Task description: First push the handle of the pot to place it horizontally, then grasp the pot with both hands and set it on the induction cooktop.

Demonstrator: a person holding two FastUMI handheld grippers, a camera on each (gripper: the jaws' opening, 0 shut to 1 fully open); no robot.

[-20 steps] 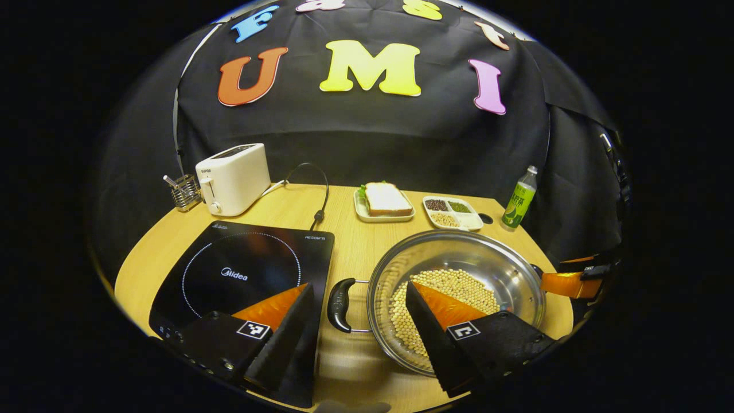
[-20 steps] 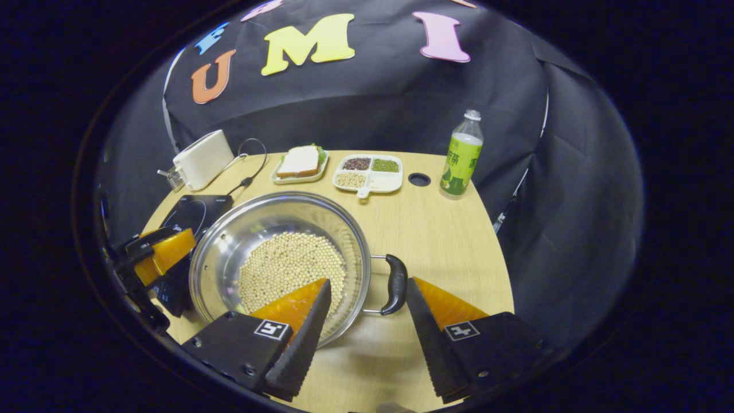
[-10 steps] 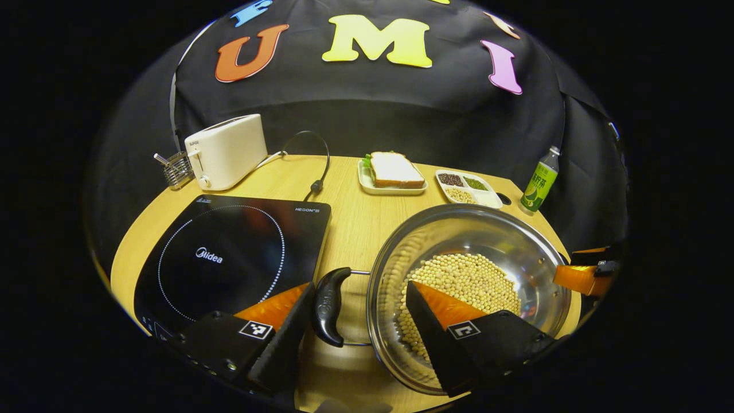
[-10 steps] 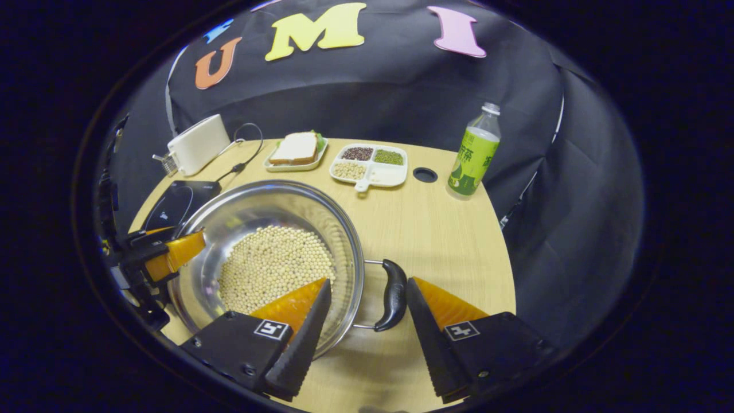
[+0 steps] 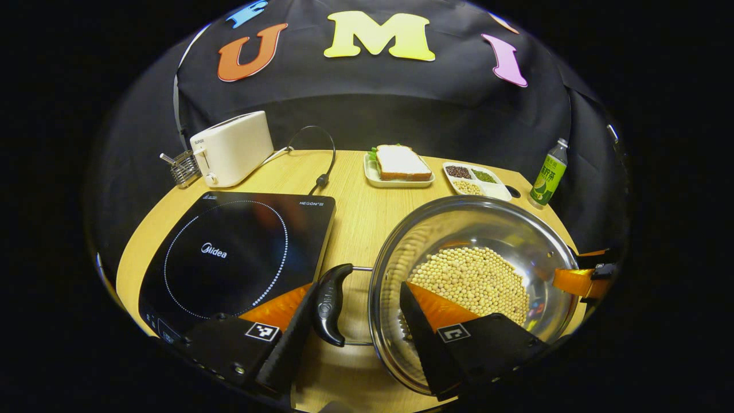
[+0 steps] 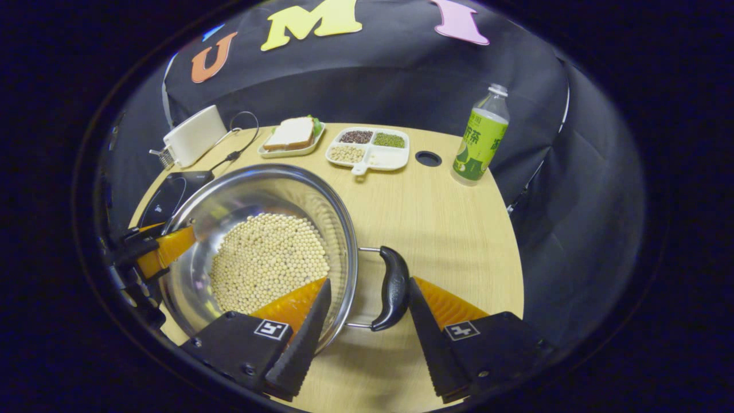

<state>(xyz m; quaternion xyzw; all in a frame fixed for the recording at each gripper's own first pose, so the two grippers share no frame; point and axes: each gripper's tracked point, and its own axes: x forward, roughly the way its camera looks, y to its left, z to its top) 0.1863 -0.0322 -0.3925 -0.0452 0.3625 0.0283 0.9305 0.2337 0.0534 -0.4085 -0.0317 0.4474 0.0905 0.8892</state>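
A steel pot (image 5: 493, 229) holding pale beans sits on the wooden table, right of the black induction cooktop (image 5: 229, 252). Its black left handle (image 5: 328, 304) lies between the fingers of my left gripper (image 5: 356, 287), which is open: one finger is beside the handle, the other reaches over the rim above the beans. In the right gripper view the pot (image 6: 252, 201) has its other black handle (image 6: 393, 287) inside my open right gripper (image 6: 370, 281), which straddles the rim the same way. The left gripper (image 6: 160, 252) shows at the pot's far side, and the right gripper (image 5: 579, 281) in the left gripper view.
At the back stand a white toaster (image 5: 232, 148), a small wire rack (image 5: 184, 169), a plate with a sandwich (image 5: 399, 166), a divided dish of grains (image 5: 475, 179) and a green bottle (image 6: 480, 140). A black cable (image 5: 321, 155) runs behind the cooktop. A round hole (image 6: 428, 158) is in the tabletop.
Both grippers have moved forward around the pot's handles, so the pot looms larger. The left handle now lies against the left gripper's outer finger. Finger spacing is unchanged.
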